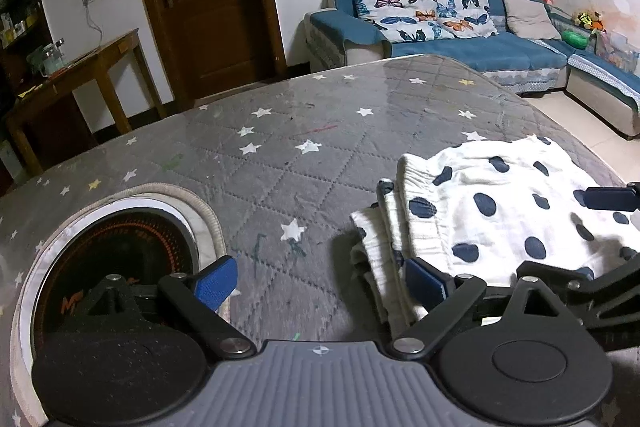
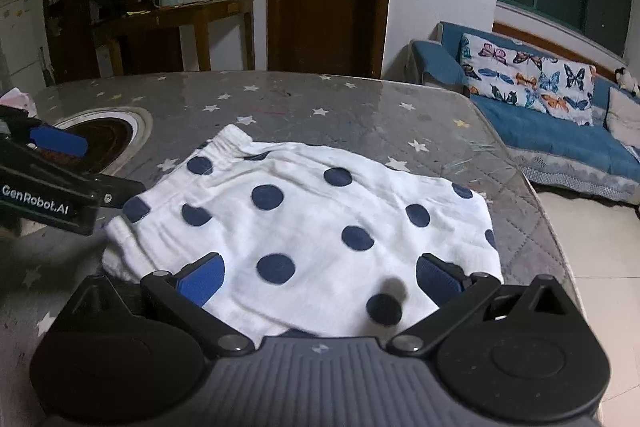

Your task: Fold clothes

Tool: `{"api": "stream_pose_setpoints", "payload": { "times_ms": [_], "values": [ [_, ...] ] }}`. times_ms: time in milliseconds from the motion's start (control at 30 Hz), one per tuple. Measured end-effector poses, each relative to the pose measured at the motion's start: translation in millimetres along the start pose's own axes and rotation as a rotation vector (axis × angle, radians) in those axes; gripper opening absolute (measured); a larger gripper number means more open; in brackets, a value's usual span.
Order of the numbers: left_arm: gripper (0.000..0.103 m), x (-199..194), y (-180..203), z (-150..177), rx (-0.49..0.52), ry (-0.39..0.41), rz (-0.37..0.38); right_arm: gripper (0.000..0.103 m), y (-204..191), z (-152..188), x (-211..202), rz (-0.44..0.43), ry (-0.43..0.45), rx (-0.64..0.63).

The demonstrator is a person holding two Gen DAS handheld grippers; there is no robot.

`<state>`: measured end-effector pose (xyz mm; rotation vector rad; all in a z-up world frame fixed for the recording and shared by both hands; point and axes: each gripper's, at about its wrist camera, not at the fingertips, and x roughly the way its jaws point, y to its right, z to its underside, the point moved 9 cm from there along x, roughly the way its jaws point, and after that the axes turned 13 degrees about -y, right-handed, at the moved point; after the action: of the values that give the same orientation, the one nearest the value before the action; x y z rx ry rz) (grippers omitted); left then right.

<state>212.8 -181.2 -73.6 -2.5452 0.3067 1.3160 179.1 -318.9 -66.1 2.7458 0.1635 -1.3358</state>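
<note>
The shorts [image 2: 304,227], white with navy dots, lie folded on the table [image 2: 360,107], filling the middle of my right view and the lower right of my left view [image 1: 500,203]. In the right view their near edge runs under my gripper's body, so I cannot see where it ends. In the left view their right side is cut off by the frame and by dark linkage; stacked folded layers show along their left edge. One dot near the bottom of the right view is blurred.

My right gripper [image 2: 318,277] sits low over the near part of the shorts, pointing across the table, fingers spread wide with cloth showing between them; whether the pads touch the cloth I cannot tell. My left gripper [image 1: 320,279] is at the shorts' left edge, also wide open and gripping nothing; its right pad [image 1: 424,281] overlaps the folded layers, its left pad [image 1: 216,281] is over the rim of a round hob [image 1: 120,239] set into the table at lower left. The hob is partly hidden by my gripper. A sofa [image 1: 460,47] stands beyond the table, upper right.
</note>
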Motion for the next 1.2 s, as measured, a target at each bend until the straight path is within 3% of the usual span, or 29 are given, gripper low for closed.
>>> {"api": "stream_pose_setpoints", "payload": {
  "times_ms": [267,1200],
  "values": [
    [0.102,-13,4,12,0.007,0.023,0.011,0.103,-8,22,-12,-0.004,0.017,0.045],
    [0.103,-45,12,60,-0.005,0.055,0.086,0.103,-43,67,-45,0.067,0.063,0.089]
  ]
}}
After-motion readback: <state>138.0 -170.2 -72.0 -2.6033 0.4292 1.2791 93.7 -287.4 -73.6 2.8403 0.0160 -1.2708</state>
